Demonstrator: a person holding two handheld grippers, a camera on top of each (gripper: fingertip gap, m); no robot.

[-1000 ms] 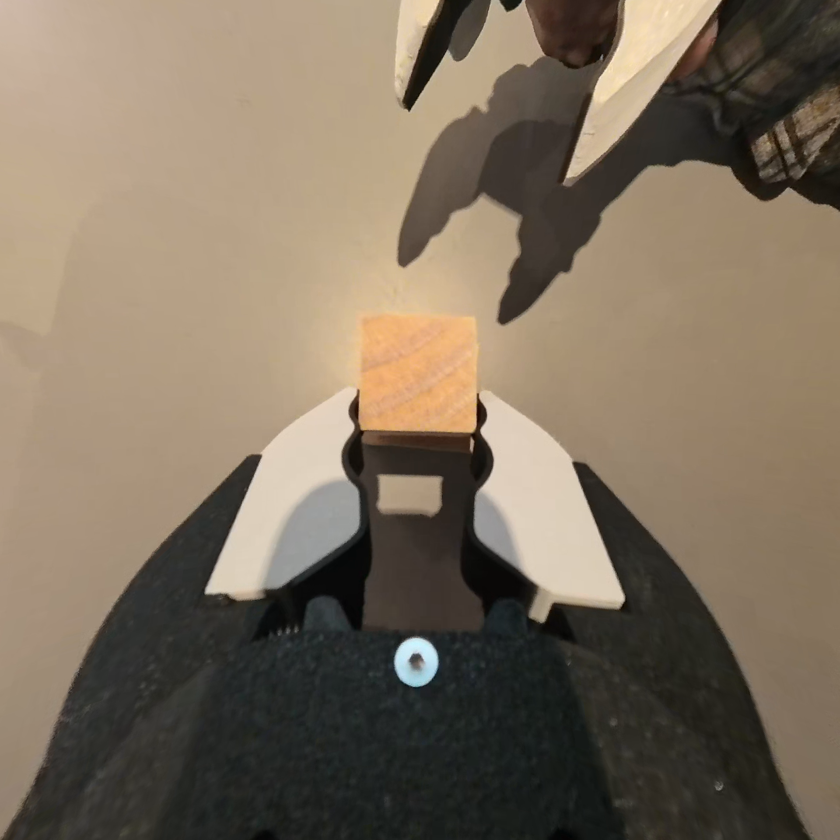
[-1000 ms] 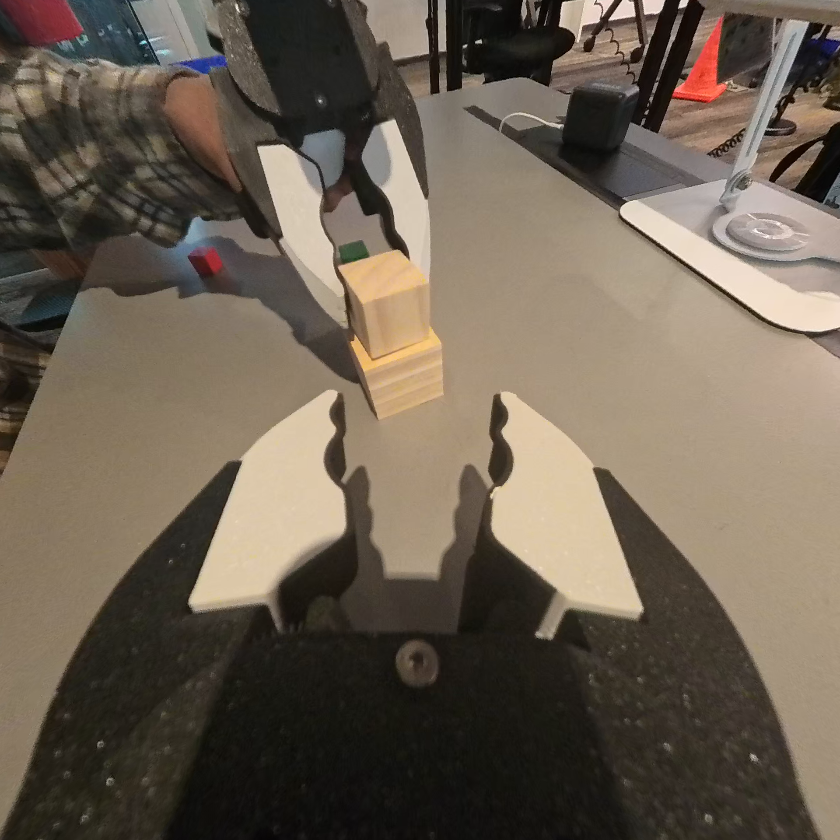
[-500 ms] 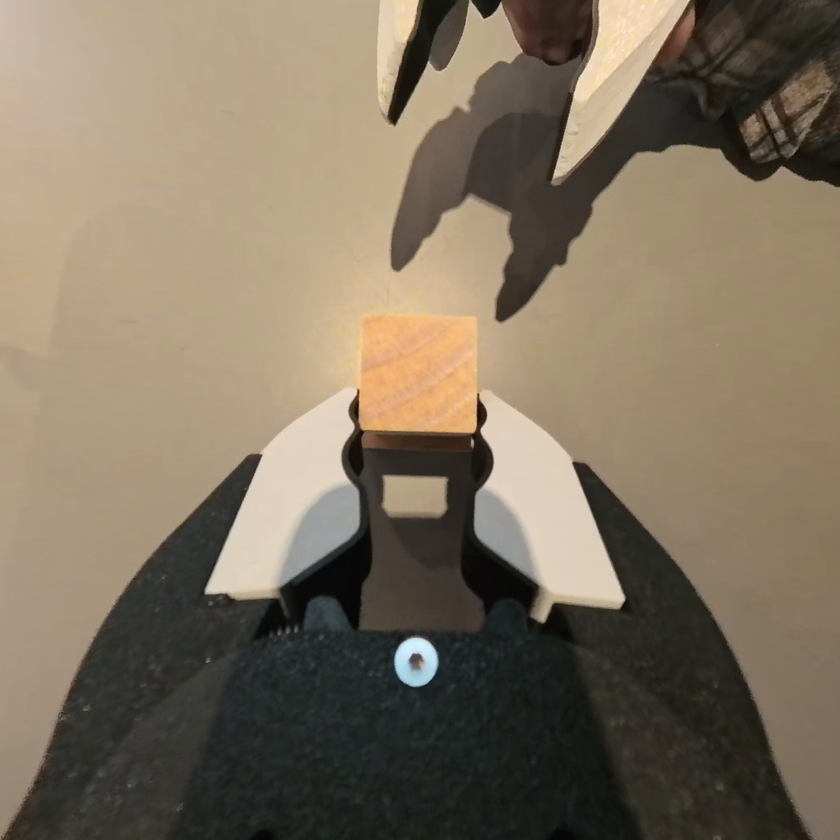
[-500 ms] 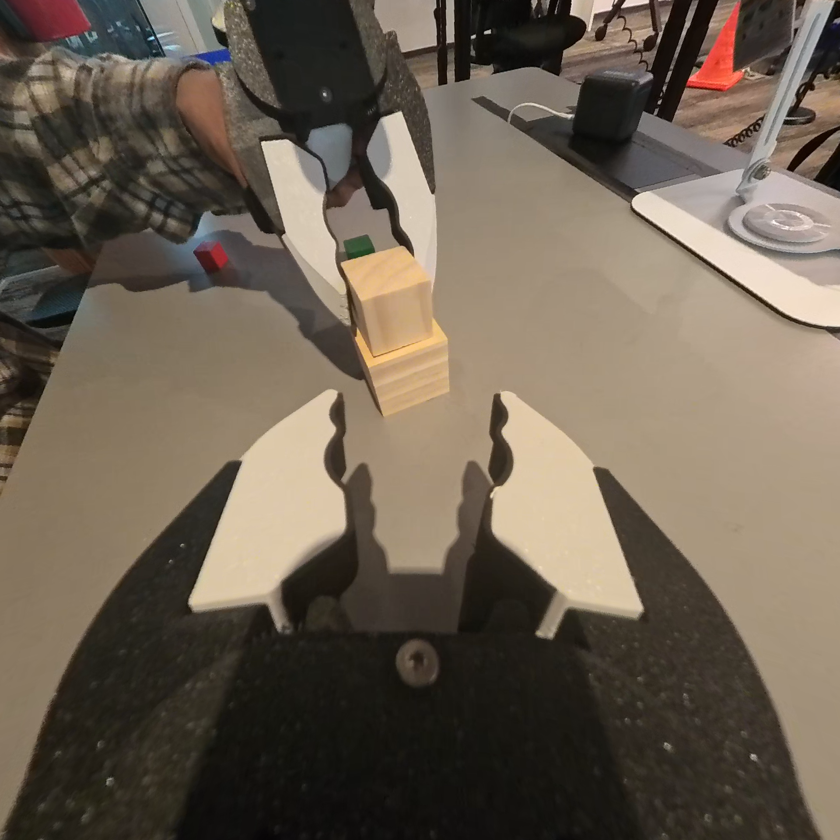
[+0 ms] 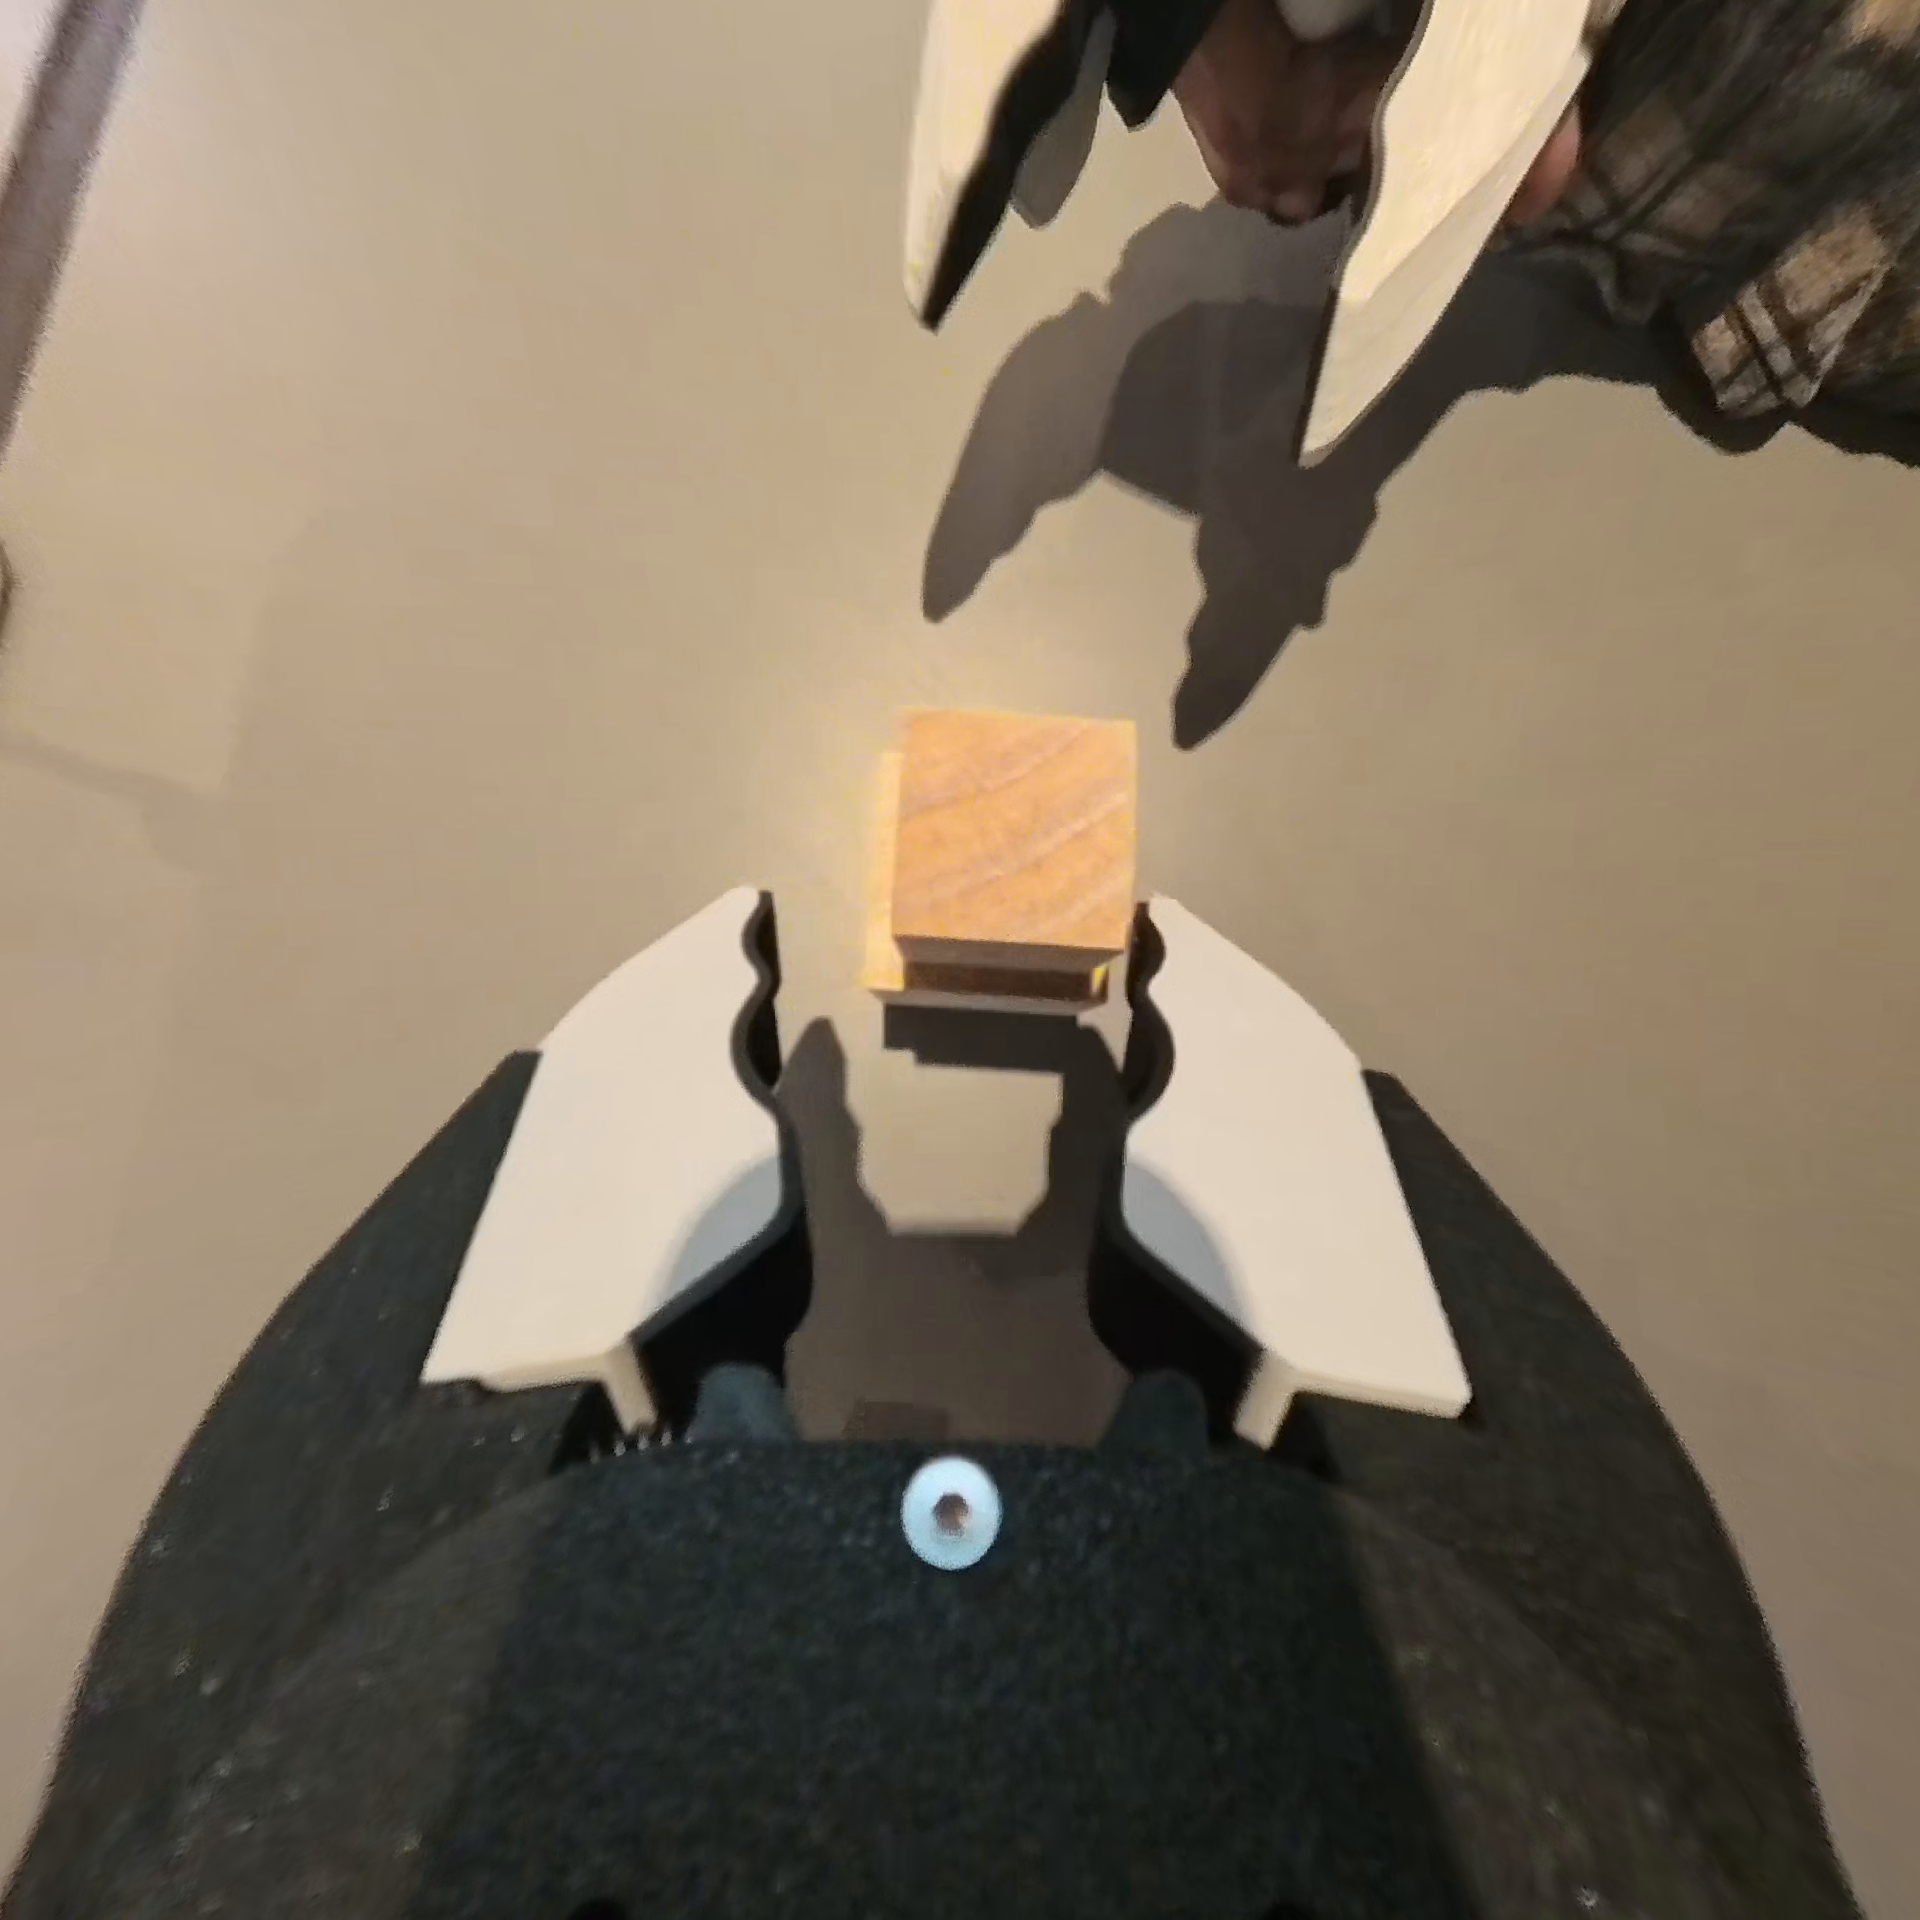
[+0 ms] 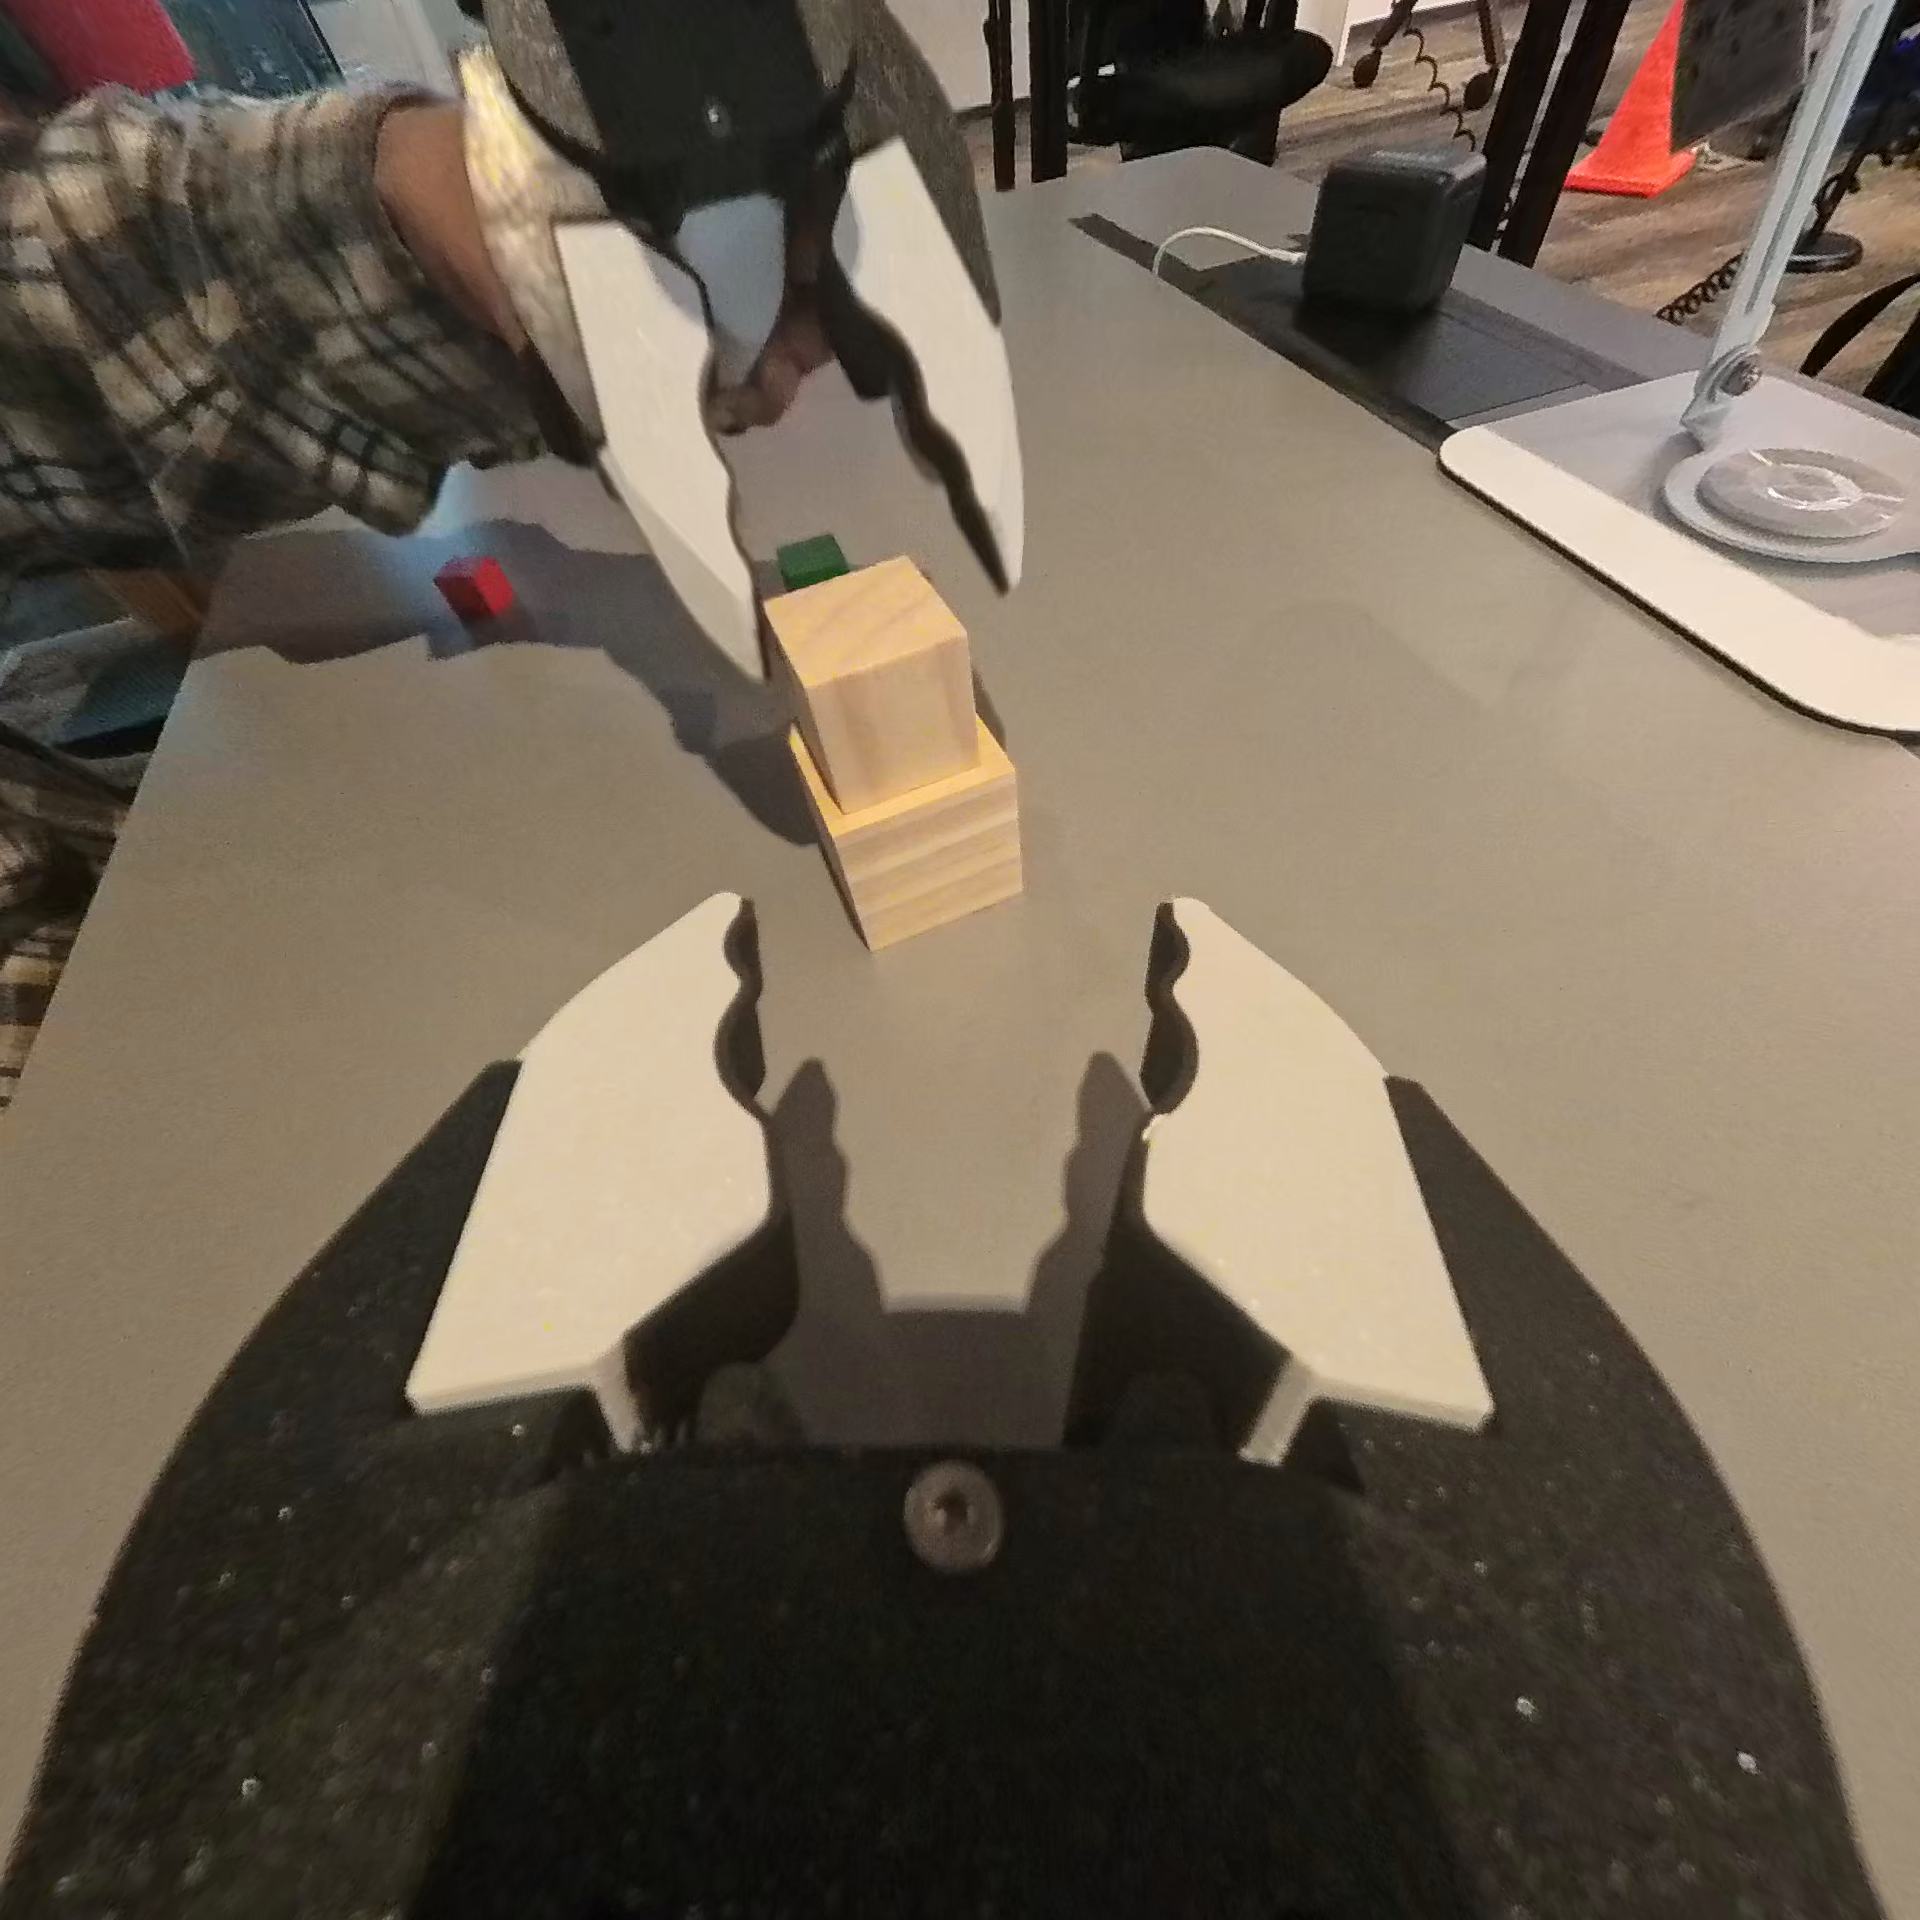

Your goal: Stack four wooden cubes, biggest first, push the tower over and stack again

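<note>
Behind both parted hand-held grippers (image 5: 951,914) (image 6: 956,914), red cube (image 6: 476,585) and green cube (image 6: 810,559) sit.

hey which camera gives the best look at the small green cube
The right wrist view. The green cube sits on the grey table just behind the two stacked wooden cubes, partly hidden by them. The left wrist view looks down on the stack and shows no green cube at all.
</note>
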